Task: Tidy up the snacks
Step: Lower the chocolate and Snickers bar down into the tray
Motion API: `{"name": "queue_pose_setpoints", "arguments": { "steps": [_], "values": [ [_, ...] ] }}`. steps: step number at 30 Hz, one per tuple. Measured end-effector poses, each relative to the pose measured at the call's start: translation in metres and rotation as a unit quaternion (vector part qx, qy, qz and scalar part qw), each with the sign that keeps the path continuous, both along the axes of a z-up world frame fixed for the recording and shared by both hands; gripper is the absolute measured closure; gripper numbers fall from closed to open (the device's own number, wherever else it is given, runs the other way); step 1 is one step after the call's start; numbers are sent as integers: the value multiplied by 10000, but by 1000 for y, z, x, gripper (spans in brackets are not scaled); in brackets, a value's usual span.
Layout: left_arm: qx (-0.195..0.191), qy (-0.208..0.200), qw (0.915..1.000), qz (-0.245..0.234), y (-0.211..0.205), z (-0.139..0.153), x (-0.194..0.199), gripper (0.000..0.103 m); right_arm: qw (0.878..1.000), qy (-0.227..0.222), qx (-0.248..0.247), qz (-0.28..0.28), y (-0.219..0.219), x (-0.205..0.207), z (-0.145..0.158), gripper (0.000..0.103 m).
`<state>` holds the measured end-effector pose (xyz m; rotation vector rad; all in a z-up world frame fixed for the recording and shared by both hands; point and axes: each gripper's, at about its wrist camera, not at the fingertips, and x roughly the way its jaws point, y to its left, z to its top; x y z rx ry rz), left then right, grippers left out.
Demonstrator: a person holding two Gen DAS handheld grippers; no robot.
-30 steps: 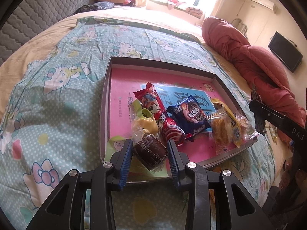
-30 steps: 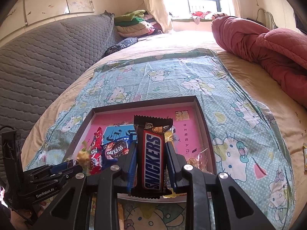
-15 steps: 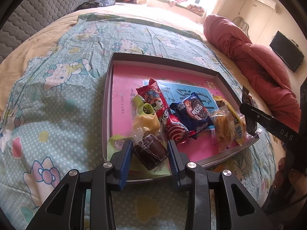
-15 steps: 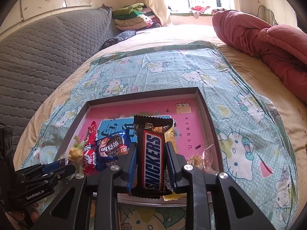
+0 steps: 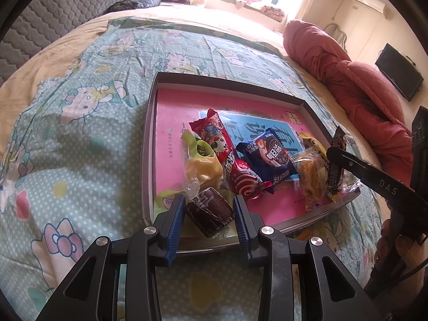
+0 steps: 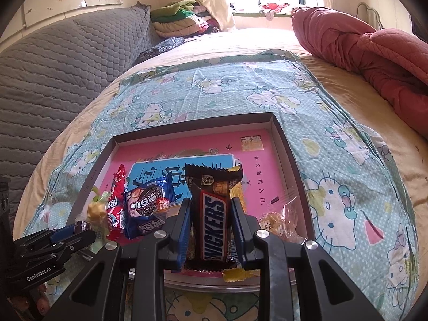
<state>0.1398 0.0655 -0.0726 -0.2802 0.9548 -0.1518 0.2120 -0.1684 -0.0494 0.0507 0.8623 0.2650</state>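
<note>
Tray (image 5: 149, 139) on bed: unmoved since earlier frames, snacks bunched at near edge.
Right gripper (image 6: 211, 230): clenched on Snickers bar (image 6: 214, 224), lowered slightly over tray's near right corner; placement likely imminent.
Left gripper (image 5: 208, 214): stationary, grasping brown wrapped cake (image 5: 210, 212) at near left corner.

Both tongs are matte black plastic with open triangular cut-outs in their arms, silver round screws at the joints, and ribbed blue pads lining the fingers. The left tongs (image 5: 209, 211) carry white "GenRobot.AI" lettering, the right tongs (image 6: 211, 230) white "DAS".
</note>
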Motion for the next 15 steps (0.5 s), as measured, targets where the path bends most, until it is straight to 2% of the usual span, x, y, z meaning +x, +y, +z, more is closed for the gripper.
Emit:
{"name": "queue_pose_setpoints", "arguments": {
  "steps": [15],
  "values": [
    [-36,-13,10000,-3,1,1,0,65,10000,78,20,-37,0,1,-2,74]
  ]
}}
